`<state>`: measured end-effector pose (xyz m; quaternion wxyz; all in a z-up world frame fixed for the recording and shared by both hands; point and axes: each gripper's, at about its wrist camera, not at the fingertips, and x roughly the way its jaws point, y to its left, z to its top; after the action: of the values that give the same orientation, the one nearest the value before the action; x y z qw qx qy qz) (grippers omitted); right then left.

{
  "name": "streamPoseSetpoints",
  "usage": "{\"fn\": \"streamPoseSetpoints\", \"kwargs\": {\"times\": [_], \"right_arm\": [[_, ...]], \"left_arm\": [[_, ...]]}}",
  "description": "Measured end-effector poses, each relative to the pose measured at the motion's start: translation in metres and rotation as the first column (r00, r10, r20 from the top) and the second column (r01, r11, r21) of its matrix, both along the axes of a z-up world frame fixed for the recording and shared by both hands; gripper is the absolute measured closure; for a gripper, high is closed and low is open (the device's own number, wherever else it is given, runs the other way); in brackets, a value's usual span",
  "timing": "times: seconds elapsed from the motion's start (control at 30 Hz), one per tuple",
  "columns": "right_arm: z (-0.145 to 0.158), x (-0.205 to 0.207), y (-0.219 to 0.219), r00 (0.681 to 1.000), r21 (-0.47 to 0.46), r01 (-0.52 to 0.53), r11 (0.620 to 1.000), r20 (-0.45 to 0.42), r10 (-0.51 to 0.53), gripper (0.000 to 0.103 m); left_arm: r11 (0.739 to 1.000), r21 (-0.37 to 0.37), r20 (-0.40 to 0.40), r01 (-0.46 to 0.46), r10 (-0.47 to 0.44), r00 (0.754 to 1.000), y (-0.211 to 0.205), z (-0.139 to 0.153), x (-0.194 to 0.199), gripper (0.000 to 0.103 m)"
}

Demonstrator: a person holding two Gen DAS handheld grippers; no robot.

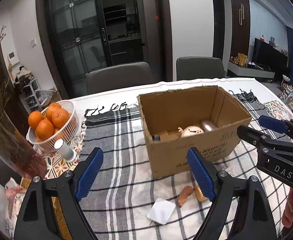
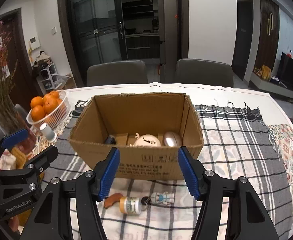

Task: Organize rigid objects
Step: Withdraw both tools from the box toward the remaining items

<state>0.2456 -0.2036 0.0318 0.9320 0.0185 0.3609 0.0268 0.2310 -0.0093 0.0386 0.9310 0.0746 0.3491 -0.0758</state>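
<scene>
An open cardboard box (image 2: 142, 164) (image 1: 206, 148) stands on the plaid cloth. Inside lie a round cream toy (image 2: 147, 141), a metallic oval mouse (image 2: 171, 139) and a dark object (image 2: 110, 140). In front of the box lie a brown wooden piece (image 2: 111, 199) (image 1: 184, 196), a small yellow-capped bottle (image 2: 130, 204), and an astronaut keychain figure (image 2: 162, 197). A white square pad (image 1: 161, 211) lies near the left gripper. My left gripper (image 1: 144, 176) is open and empty, left of the box. My right gripper (image 2: 148, 174) is open and empty, above the small items.
A white basket of oranges (image 1: 52, 124) (image 2: 46, 110) and a white cylinder (image 1: 64, 150) stand at the left. A vase with dried flowers (image 1: 6, 130) is at the far left edge. Two grey chairs (image 2: 116, 73) stand behind the table.
</scene>
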Motion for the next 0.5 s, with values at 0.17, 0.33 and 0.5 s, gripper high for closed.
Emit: {"fn": "streamPoseSetpoints", "kwargs": {"times": [0.17,0.33,0.5], "right_arm": [[-0.008,-0.015,0.010,1.000,-0.010,-0.006,1.000,0.021,0.007,0.041],[-0.017,-0.027,0.016,1.000,-0.017,-0.010,1.000,0.030,0.010,0.040],[-0.028,-0.035,0.018,1.000,-0.003,-0.013,1.000,0.024,0.013,0.040]], "left_arm": [[1.000,0.003,-0.009,0.011,-0.011,1.000,0.007,-0.015,-0.012,0.017],[0.999,0.019,-0.002,0.028,-0.028,1.000,0.009,-0.024,-0.023,0.017],[0.999,0.018,-0.007,0.042,-0.042,0.999,0.012,-0.033,-0.030,0.017]]}}
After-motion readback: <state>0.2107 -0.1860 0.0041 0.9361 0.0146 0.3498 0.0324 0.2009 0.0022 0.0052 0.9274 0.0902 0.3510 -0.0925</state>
